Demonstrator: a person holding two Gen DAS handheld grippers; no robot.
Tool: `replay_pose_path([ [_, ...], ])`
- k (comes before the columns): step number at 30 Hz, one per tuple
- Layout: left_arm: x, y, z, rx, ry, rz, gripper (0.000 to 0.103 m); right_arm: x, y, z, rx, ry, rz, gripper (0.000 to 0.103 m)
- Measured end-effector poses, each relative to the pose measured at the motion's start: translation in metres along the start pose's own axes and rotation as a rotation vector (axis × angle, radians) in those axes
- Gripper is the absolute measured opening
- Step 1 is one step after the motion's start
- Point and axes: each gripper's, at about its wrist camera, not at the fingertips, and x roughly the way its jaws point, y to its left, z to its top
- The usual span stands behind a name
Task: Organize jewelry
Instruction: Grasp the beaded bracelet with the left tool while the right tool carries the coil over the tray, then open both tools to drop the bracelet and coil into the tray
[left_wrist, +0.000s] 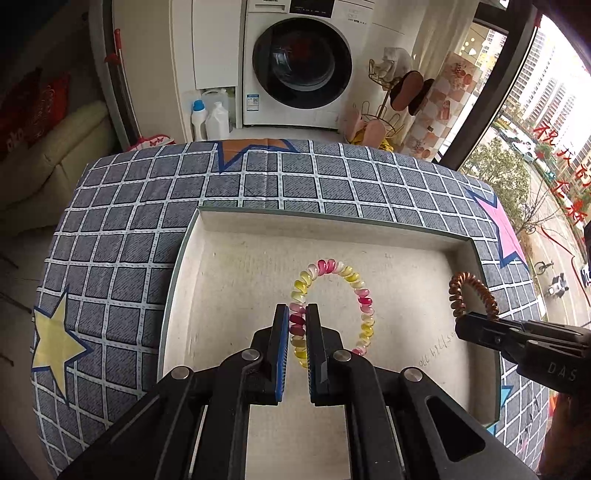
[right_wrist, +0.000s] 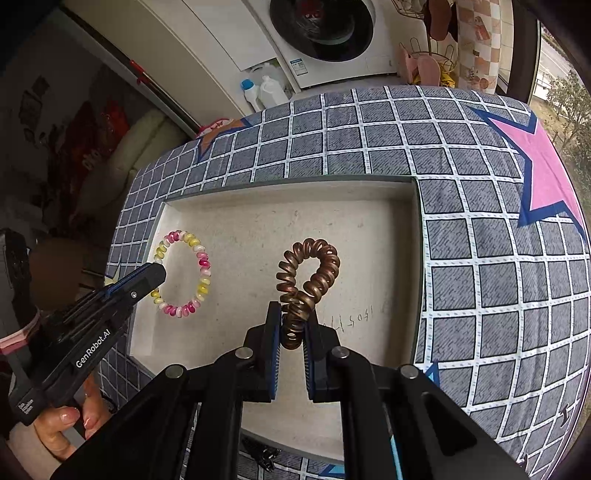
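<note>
- Now the left claw (left_wrist: 297, 317) pinches the pink-and-yellow coil bracelet (left_wrist: 334, 306) — mid-frame, over the white tray (left_wrist: 236, 266).
- Right claw (right_wrist: 293, 325) clamps the brown coil bracelet (right_wrist: 308, 273) — centre, above that tray.

**Left wrist: both coils gripped over tray**

Left gripper (left_wrist: 297, 321) clamped on multicolour spiral band (left_wrist: 334, 306), hanging over the white tray (left_wrist: 236, 280). Right gripper (left_wrist: 466, 325) at tray's right wall, pinching brown spiral band (left_wrist: 471, 293). Tray sits on checked cloth (left_wrist: 122, 236).
</note>
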Motion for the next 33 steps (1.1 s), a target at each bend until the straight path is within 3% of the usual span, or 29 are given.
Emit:
replay_pose_path([
  [15, 0.042, -0.006, -0.01, 0.068, 0.088, 0.124, 0.021, 0.046, -0.013, 0.01, -0.004, 0.092, -0.026, 0.014],
  [18, 0.042, -0.007, -0.011, 0.079, 0.092, 0.151, 0.021, 0.045, -0.011, 0.007, -0.005, 0.098, -0.009, 0.024],
  [20, 0.039, -0.007, -0.011, 0.074, 0.083, 0.152, 0.021, 0.042, -0.01, 0.006, 0.0, 0.092, -0.003, 0.047],
  [23, 0.033, -0.008, -0.012, 0.075, 0.068, 0.152, 0.021, 0.04, -0.009, 0.005, 0.01, 0.083, -0.009, 0.055],
  [24, 0.031, -0.008, -0.013, 0.078, 0.064, 0.152, 0.024, 0.039, -0.01, 0.004, 0.017, 0.083, -0.005, 0.055],
  [25, 0.03, -0.008, -0.013, 0.079, 0.062, 0.153, 0.059, 0.039, -0.01, 0.004, 0.025, 0.081, -0.001, 0.055],
  [26, 0.026, -0.008, -0.014, 0.071, 0.055, 0.162, 0.103, 0.037, -0.011, 0.003, 0.035, 0.078, 0.004, 0.055],
  [28, 0.013, -0.006, -0.014, 0.057, -0.006, 0.168, 0.103, 0.032, -0.013, 0.002, 0.053, 0.067, 0.012, 0.055],
  [33, -0.003, -0.006, -0.015, 0.058, -0.008, 0.176, 0.103, 0.015, -0.014, -0.002, 0.087, 0.034, 0.039, 0.061],
])
